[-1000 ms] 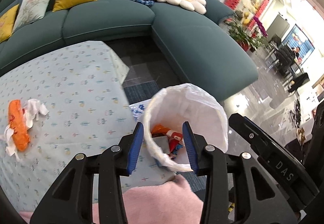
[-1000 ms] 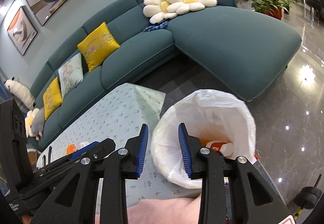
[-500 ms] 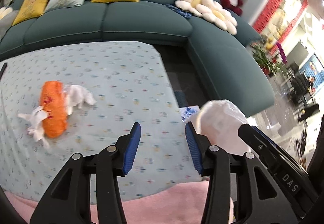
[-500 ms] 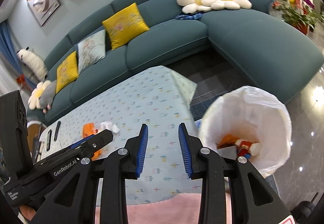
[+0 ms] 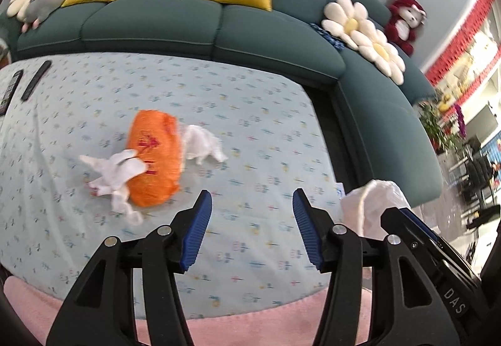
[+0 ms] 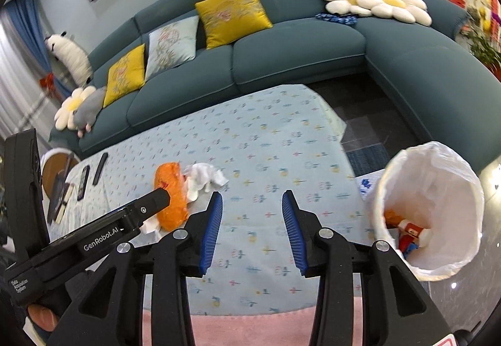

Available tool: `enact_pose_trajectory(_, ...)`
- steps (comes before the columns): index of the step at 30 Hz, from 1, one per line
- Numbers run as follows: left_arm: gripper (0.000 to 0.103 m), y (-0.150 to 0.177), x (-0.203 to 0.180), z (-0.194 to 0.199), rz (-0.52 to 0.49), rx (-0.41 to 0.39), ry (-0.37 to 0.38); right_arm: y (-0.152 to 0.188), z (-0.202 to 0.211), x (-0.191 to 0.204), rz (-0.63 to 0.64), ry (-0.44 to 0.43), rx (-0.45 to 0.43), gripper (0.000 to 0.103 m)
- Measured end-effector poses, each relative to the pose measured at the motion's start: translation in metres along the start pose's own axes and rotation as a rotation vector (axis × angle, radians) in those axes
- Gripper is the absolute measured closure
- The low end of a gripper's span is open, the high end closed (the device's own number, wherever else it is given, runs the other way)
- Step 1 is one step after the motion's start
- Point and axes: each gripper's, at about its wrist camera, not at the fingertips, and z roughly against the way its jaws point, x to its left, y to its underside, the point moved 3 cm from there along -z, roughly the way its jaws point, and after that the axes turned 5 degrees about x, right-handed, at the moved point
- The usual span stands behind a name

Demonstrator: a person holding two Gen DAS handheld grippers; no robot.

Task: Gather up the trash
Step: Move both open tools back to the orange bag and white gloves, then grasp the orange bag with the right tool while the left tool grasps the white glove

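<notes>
An orange bag (image 5: 155, 158) with white tissues (image 5: 200, 145) lies on the desk (image 5: 266, 133), ahead and to the left of both tools. The left tool (image 5: 252, 230) is nearer. Both it and the right tool (image 6: 252, 231) have just been opening, with nothing between their jaws. The bag's long axis runs away from the tools.

"DAS" stands in white on the black plastic right gripper (image 5: 419, 230) body; "GenRobot.AI" and "Data Acquisition System" on the black left gripper (image 6: 156, 199) body.
</notes>
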Motion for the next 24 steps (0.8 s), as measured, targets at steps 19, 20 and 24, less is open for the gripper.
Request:
enact_pose_trajectory(19, 0.038, 0.006, 0.152, -0.049, 0.238, 0.109, -0.129, 0.017, -0.106, 0.092, 0.118, -0.029, 0.179, 0.056)
enact_pose_trajectory(20, 0.038, 0.005, 0.155, -0.055, 0.241, 0.121, -0.13, 0.017, -0.11, 0.093, 0.12, -0.031, 0.185, 0.056)
enact_pose_trajectory(24, 0.035, 0.002, 0.166, -0.08, 0.246, 0.163, -0.128, 0.018, -0.141, 0.109, 0.131, -0.045, 0.225, 0.051)
